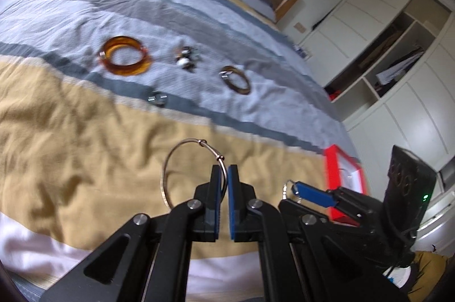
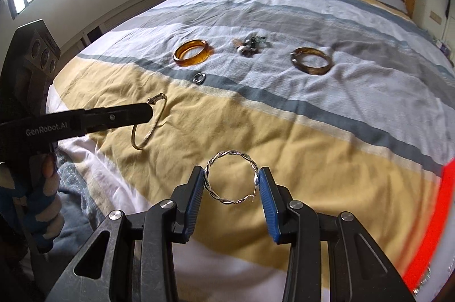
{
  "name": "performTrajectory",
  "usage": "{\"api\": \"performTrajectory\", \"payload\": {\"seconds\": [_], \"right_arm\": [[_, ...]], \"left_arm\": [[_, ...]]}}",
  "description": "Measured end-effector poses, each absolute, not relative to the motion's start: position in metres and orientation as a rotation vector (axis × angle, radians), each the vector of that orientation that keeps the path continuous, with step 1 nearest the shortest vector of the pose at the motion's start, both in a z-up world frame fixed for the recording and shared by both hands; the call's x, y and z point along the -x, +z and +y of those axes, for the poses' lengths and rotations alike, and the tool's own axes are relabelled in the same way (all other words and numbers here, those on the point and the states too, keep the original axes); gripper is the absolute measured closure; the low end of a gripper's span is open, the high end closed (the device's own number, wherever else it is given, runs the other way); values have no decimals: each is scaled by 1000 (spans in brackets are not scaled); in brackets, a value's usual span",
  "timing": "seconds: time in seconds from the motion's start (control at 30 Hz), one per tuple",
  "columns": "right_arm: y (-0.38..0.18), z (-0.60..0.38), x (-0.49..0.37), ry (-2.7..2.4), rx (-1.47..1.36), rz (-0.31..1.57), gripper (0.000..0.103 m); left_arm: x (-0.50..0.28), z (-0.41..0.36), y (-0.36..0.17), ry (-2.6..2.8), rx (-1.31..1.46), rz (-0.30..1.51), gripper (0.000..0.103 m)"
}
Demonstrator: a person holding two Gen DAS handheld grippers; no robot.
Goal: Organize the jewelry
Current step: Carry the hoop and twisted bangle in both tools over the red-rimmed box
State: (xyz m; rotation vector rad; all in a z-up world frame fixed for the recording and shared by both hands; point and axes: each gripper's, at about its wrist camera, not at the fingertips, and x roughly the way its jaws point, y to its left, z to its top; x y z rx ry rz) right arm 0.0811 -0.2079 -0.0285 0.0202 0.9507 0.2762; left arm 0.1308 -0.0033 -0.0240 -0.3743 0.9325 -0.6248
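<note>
L gripper (image 1: 224, 177) fingers clenched on thin wire bangle (image 1: 170, 171), R gripper (image 2: 231, 182) grasping twisted bangle (image 2: 231, 178) — both light, springy; grip rims gently.

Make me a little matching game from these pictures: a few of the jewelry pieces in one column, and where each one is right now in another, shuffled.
Things:
1. thin silver bangle
2. twisted silver bangle
3. amber bangle
4. small silver ring

Places:
A. lying on the grey-blue stripe of the bedspread
B. pinched in the shut left claw
C. lying on the pale stripe, left of the heap of small pieces
D. held across its width by the right claw

Pairs: 1-B, 2-D, 3-C, 4-A
</note>
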Motion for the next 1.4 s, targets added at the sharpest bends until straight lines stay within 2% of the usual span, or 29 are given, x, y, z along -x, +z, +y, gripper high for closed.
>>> {"api": "performTrajectory", "payload": {"seconds": [0.37, 0.83, 1.07, 1.4], "right_arm": [[9, -281, -26, 94, -45, 889, 64], [23, -427, 47, -196, -120, 868, 64], [-2, -482, 49, -257, -168, 889, 64], [-49, -529, 37, -262, -215, 940, 64]], "left_arm": [[-108, -81, 23, -829, 331, 875, 100], [-72, -247, 65, -1128, 213, 876, 100], [-66, -330, 46, -1185, 124, 932, 100], [-70, -405, -18, -1162, 20, 1055, 100]]}}
